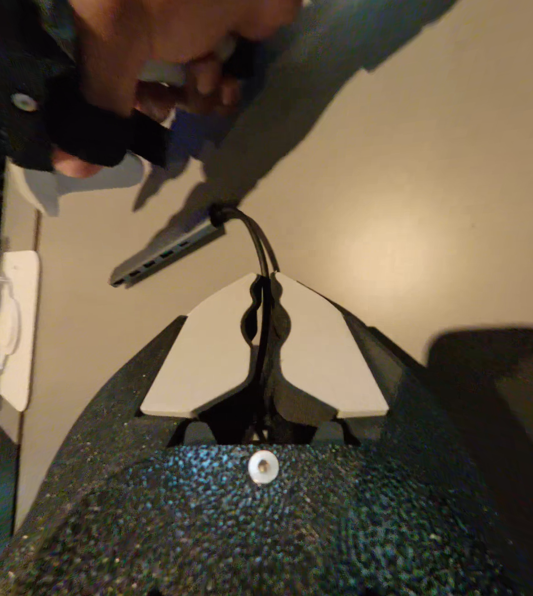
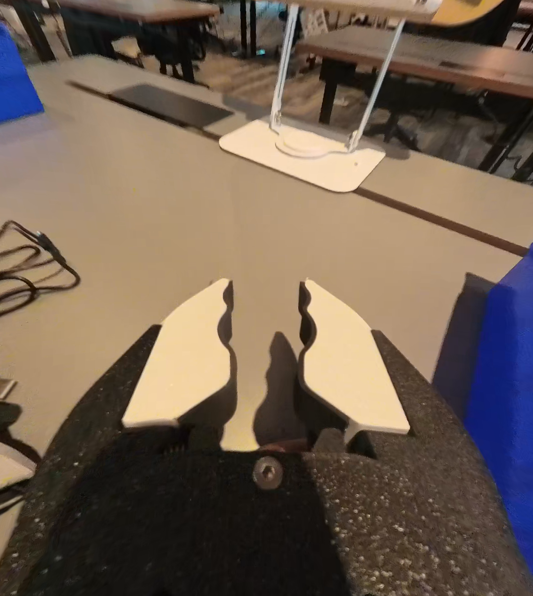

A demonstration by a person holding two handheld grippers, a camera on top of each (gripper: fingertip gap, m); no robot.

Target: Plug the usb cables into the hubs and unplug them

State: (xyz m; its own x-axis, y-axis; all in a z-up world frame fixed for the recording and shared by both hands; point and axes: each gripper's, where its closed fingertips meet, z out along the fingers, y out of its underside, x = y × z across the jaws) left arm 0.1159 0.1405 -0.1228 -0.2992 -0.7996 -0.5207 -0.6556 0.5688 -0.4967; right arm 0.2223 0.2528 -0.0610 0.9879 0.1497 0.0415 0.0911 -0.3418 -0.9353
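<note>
The left gripper (image 1: 263, 277) fills the bottom of the left wrist view, and its two white fingers (image 1: 207, 348) are squeezed together on a thin black cable (image 1: 260, 245). That cable bends up to one end of the grey hub (image 1: 165, 254), which sits in the middle of the frame on the tan table (image 1: 420, 193). In the upper left a hand (image 1: 149, 48) holds something dark, too blurry to name. In the right wrist view, loose black cables (image 2: 16, 277) lie at the left edge, with a plug (image 2: 47, 242) at one end. The right gripper (image 2: 266, 283) is low in the middle, its fingers apart and holding nothing. A white stand (image 2: 303, 154) sits above it. The cables look soft and bendy, and the hub looks light and may slide, so it seems better to grab a cable by its stiff plug.
</note>
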